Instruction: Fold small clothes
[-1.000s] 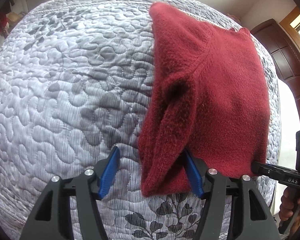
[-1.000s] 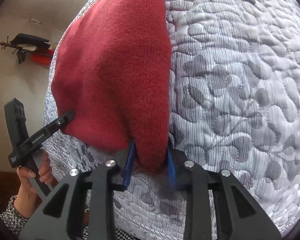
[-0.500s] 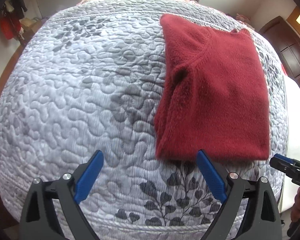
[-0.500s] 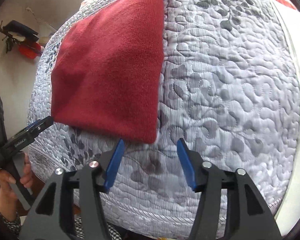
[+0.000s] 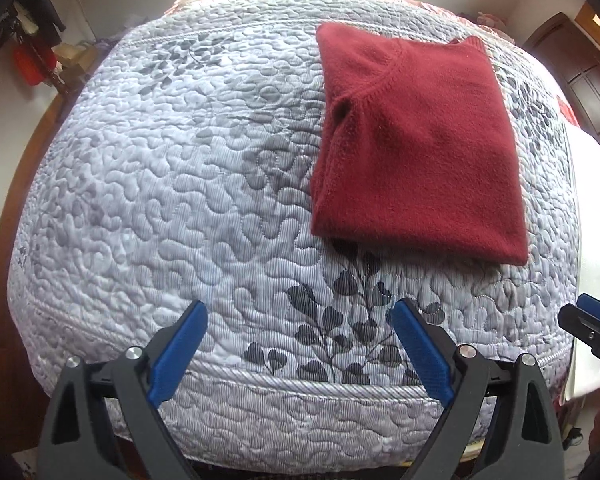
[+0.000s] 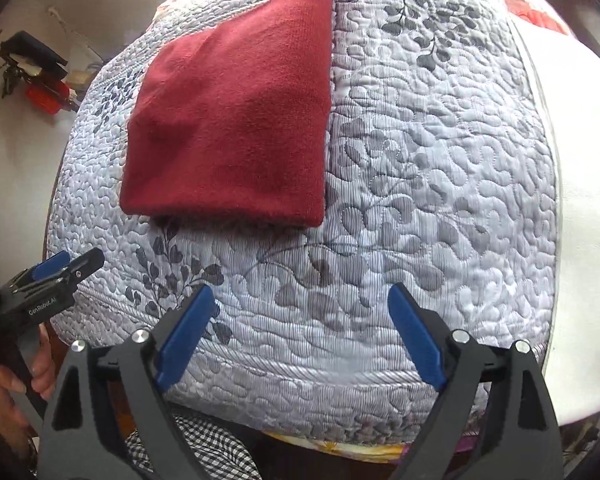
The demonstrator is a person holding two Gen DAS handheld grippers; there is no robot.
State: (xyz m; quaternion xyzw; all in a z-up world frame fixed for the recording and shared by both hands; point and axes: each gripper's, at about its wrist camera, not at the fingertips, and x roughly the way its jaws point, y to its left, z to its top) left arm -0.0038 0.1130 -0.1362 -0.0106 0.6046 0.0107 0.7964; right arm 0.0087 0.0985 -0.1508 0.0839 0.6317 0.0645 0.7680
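A: Sweater (image 5: pixel 416 144) is on the quilt (image 5: pixel 148 184), folded into a rough rectangle, sleeve tucked along its left edge. Left gripper (image 5: pixel 300 344) and right gripper (image 6: pixel 300 334) both have jaws spread wide, nothing in them, near the bed edge and apart from the cloth

B: Handling?

A: Soft fuzzy knit, light, limp. My guess is it sags and unfolds if lifted by one point. Fuzz should grip the pads fine, no slip worry

B: Where to grab?

A: Near hem corners, one claw each, pinching all layers. Avoid the loose sleeve side alone
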